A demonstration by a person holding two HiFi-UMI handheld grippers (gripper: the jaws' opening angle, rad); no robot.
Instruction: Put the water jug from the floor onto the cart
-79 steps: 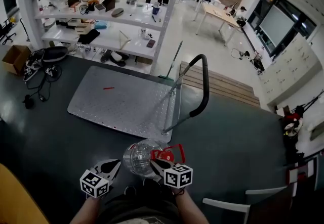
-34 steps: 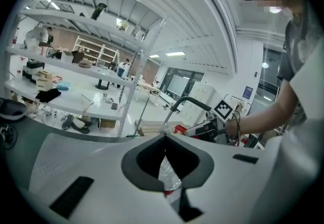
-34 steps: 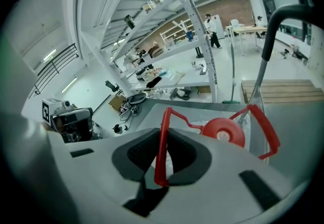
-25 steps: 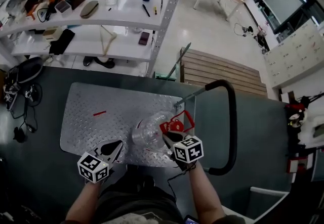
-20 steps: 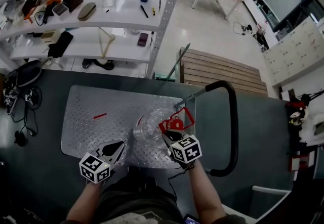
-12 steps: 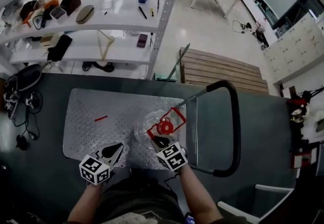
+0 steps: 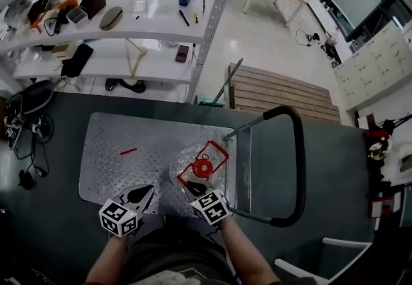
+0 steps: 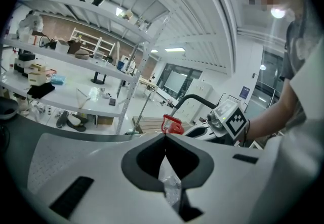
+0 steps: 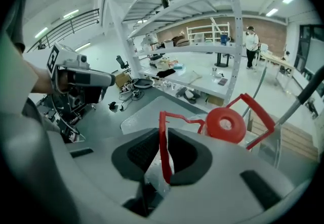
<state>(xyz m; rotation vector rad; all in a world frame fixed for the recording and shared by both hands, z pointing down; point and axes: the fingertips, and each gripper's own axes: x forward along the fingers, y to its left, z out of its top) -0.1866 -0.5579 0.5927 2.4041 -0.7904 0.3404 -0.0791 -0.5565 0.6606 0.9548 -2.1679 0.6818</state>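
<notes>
The right claw (image 7: pixel 195 188) was clamped on the red handle (image 9: pixel 163 157) of the jug (image 7: pixel 192 171), which was over the cart (image 7: pixel 122 161) deck's near edge, beside the push bar (image 7: pixel 298 168). Whether its base touched was unclear. The left claw (image 7: pixel 143 195) was closed, empty. Best to lower slowly, base flat, further in from the edge, and release only once it stood steady.

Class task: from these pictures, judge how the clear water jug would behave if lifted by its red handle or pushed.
The water jug looks clear, so probably empty and light. Its thin red handle, pinched by the right gripper, might flex and let the body swing. The round smooth wall could slide on the metal cart.
</notes>
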